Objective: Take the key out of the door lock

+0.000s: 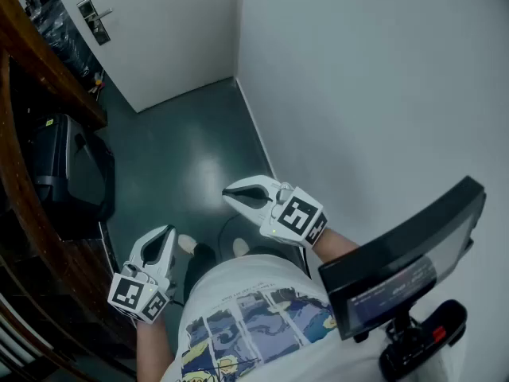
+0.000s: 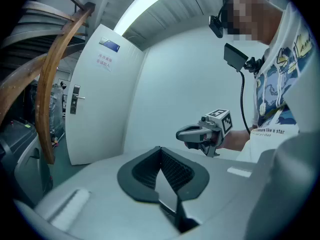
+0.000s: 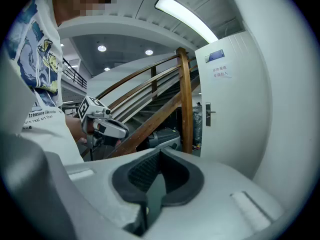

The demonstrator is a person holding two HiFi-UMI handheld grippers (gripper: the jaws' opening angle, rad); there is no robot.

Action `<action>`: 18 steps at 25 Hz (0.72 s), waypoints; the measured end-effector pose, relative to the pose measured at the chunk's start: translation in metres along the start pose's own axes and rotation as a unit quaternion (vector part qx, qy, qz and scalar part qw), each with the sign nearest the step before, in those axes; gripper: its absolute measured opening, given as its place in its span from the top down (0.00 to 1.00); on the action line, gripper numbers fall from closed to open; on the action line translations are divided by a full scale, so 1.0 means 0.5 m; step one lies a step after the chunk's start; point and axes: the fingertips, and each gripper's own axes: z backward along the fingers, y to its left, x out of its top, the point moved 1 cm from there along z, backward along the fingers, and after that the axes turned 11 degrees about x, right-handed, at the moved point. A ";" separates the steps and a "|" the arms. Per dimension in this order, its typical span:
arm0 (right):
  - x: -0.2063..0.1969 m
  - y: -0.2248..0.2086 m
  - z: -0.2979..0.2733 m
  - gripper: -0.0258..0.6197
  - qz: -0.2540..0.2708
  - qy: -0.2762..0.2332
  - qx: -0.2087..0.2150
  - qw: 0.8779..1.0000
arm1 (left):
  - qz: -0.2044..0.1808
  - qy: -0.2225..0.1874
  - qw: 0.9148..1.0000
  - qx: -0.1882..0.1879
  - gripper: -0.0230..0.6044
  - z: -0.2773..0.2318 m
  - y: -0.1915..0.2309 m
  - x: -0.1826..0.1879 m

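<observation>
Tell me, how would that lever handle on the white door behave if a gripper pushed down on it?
The lever handle looks like shiny metal on a long plate: probably rigid and a bit slippery. It juts sideways from the door, so a downward push would likely pivot it rather than bend it.

There are two tongs: the left tongs [image 1: 167, 233] and the right tongs [image 1: 228, 194]. There is one white door [image 1: 159, 42], with one lock plate [image 1: 95, 22] and two signs, a blue sign [image 2: 109, 45] and a paper sign [image 2: 104, 61]. There is one screen [image 1: 406, 269] and one long ceiling lamp [image 2: 142, 9].
</observation>
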 end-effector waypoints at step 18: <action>0.004 -0.058 -0.040 0.91 0.007 0.010 -0.026 1.000 | 0.004 -0.012 1.000 -0.003 0.95 -0.047 0.073 0.021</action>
